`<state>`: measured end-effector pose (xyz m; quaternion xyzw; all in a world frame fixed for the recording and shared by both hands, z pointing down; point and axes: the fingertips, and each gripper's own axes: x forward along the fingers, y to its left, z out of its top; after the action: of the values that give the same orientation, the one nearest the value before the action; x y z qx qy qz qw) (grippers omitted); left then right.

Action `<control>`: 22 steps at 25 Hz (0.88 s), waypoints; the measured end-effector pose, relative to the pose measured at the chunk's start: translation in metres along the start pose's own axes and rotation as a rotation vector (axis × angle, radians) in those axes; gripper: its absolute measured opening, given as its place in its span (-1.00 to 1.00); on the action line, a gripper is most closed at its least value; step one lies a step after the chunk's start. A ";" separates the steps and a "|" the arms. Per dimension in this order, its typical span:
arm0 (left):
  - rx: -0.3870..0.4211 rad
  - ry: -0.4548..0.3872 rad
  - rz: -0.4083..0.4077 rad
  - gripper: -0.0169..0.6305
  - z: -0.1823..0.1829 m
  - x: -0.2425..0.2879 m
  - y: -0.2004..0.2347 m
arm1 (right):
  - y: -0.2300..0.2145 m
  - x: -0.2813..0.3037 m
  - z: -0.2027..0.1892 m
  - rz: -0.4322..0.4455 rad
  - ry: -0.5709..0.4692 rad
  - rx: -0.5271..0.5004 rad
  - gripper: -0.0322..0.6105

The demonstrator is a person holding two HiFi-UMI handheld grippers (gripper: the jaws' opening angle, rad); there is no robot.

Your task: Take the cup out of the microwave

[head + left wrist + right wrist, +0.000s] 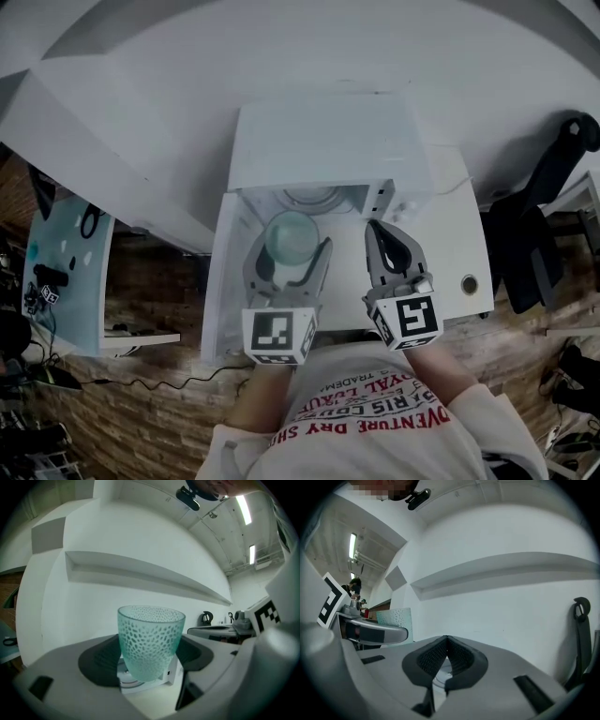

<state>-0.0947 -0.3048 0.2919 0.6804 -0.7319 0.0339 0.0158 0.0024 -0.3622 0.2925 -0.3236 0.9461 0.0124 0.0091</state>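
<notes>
A teal dimpled glass cup (292, 238) stands upright between the jaws of my left gripper (289, 261), which is shut on it, just in front of the microwave's open cavity. The white microwave (323, 141) sits on a white table, its door (223, 281) swung out to the left. In the left gripper view the cup (150, 639) fills the middle, with dark pads (98, 660) against both its sides. My right gripper (382, 242) is beside it on the right, shut with nothing in it; its pads (436, 658) meet in the right gripper view, where the cup (396, 618) shows at the left.
A white table (464, 234) carries the microwave and a small round object (469, 283). A black chair (548, 197) stands at the right. A teal panel (66, 272) and cables (141, 382) lie at the left on the brick-patterned floor.
</notes>
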 end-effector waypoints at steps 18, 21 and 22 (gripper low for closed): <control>0.016 -0.019 -0.016 0.18 0.010 0.009 -0.002 | 0.006 0.009 0.016 0.048 -0.018 -0.044 -0.87; 0.010 -0.012 -0.014 0.18 0.006 0.009 -0.002 | 0.006 0.010 0.014 0.051 -0.013 -0.048 -0.87; 0.007 -0.008 -0.013 0.17 0.004 0.009 -0.002 | 0.006 0.010 0.013 0.051 -0.011 -0.046 -0.87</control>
<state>-0.0938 -0.3146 0.2887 0.6852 -0.7275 0.0336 0.0107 -0.0091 -0.3631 0.2790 -0.2995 0.9534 0.0363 0.0064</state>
